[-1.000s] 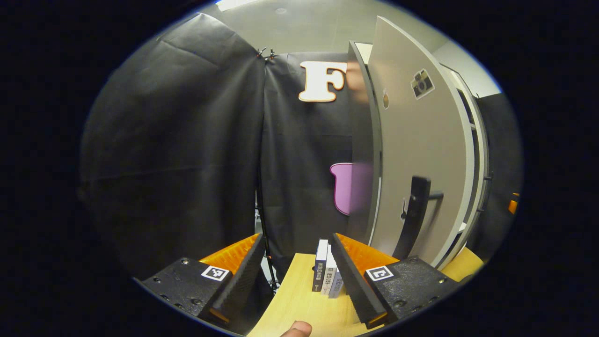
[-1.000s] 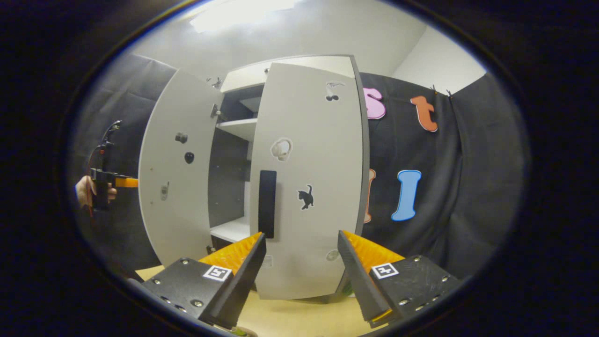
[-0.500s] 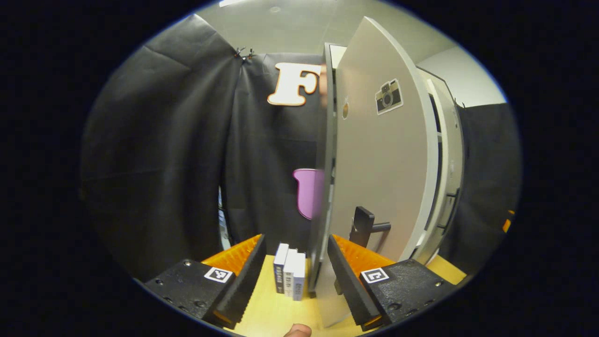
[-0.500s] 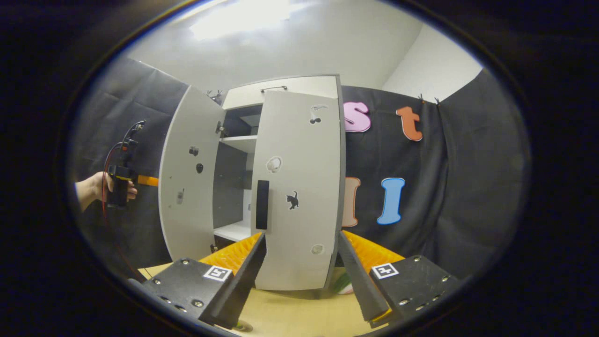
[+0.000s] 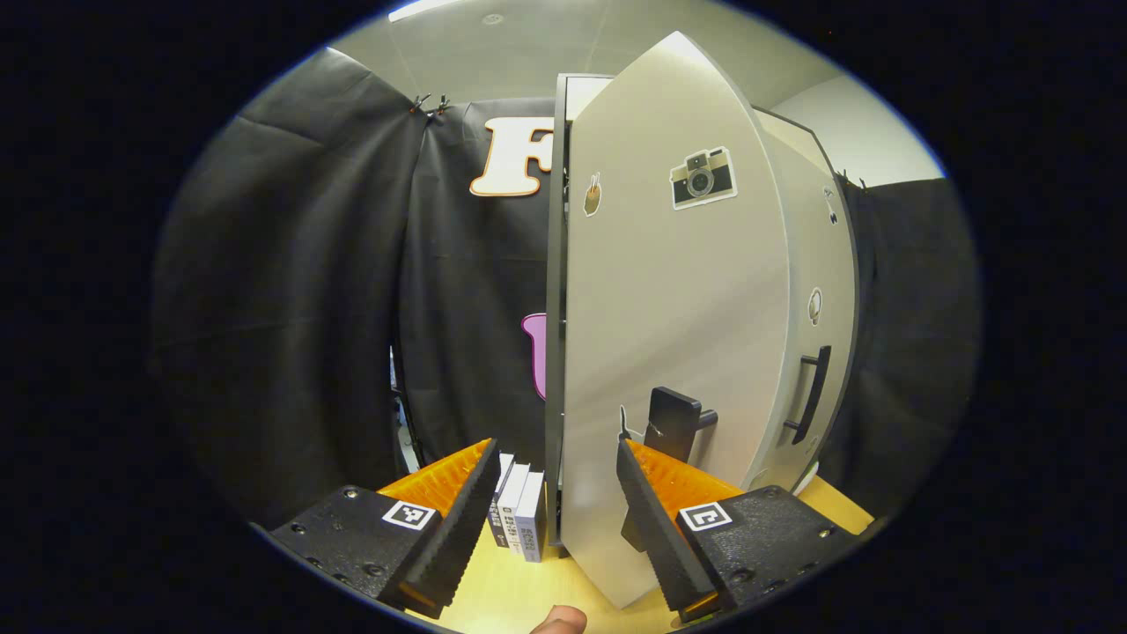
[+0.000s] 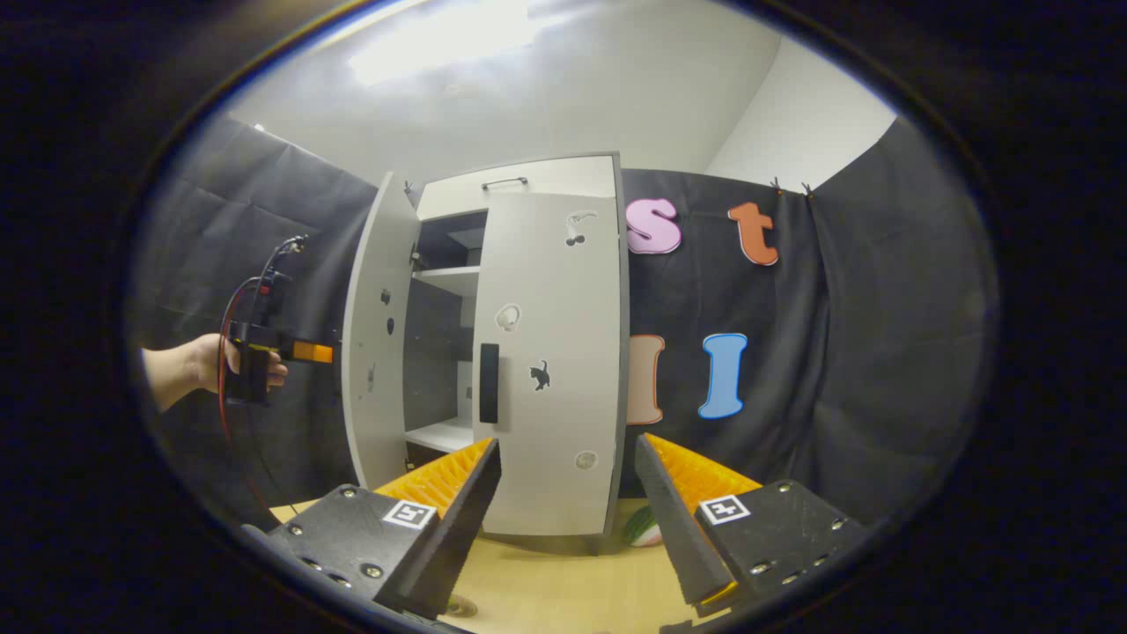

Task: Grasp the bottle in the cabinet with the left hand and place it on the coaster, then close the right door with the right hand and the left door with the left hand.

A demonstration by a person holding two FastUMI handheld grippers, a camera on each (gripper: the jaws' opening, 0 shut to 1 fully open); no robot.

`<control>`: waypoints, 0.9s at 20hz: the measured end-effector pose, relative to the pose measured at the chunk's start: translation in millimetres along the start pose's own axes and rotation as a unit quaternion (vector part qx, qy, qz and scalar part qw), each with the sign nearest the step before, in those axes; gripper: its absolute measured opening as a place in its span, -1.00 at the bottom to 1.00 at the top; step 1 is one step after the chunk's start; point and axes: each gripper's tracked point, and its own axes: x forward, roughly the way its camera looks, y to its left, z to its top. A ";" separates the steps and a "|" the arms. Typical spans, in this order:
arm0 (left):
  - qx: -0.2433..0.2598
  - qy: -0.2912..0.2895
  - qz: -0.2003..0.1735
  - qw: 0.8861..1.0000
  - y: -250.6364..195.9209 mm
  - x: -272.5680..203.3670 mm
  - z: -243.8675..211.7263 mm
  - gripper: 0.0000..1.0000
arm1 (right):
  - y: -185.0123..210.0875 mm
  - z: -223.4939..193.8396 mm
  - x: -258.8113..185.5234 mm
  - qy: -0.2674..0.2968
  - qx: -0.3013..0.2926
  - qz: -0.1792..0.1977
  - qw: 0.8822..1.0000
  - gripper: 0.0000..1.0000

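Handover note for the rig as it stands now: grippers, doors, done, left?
Left gripper: open, empty, at the outer face of the left door, near its handle.
Right gripper: open, empty, back from the cabinet.
Right door: looks shut or nearly so.
Left door: part open, shelves visible in the gap.
Bottle, coaster: can't confirm.
Left: push the left door shut.

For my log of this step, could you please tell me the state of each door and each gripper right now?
Right door: nearly shut.
Left door: partly open, shelves visible behind it.
Left gripper: open, holding nothing, at the left door's edge.
Right gripper: open, holding nothing, back from the right door.
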 end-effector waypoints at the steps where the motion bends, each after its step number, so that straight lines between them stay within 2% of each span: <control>1: 0.002 0.001 0.006 1.000 -0.1 -0.4 1.4 0.71 | -1.5 2.4 -2.3 -0.002 -0.002 0.002 1.000 0.86; 2: 0.006 0.002 0.014 1.000 0.2 -0.6 0.1 0.71 | -3.3 3.8 -4.8 -0.002 -0.004 0.003 1.000 0.80; 5: 0.010 -0.006 0.029 1.000 1.8 -0.3 0.6 0.72 | -10.7 -1.6 -13.3 0.002 -0.007 0.002 1.000 0.80; 6: 0.004 -0.006 0.029 1.000 -0.3 -0.6 -2.0 0.71 | -13.6 -4.2 -14.9 0.006 -0.006 -0.002 1.000 0.86; 8: 0.001 0.002 0.022 1.000 -5.1 -0.2 -6.2 0.72 | -16.2 -7.7 -14.3 0.012 -0.006 -0.007 1.000 0.80; 11: -0.001 0.016 0.008 1.000 -15.4 3.1 -11.7 0.72 | -11.6 -10.4 -9.9 0.015 -0.008 -0.008 1.000 0.86; 13: -0.001 0.015 -0.002 1.000 -24.9 5.5 -9.9 0.72 | -7.3 -12.8 -5.3 0.018 -0.009 -0.007 1.000 0.80; 15: -0.002 0.014 -0.007 1.000 -31.2 9.9 -10.6 0.72 | -8.2 -17.8 -1.5 0.030 -0.013 -0.016 0.999 0.86; 18: -0.002 0.012 -0.027 1.000 -43.1 11.0 -11.9 0.73 | -0.7 -14.1 4.6 0.034 -0.018 -0.019 0.999 0.80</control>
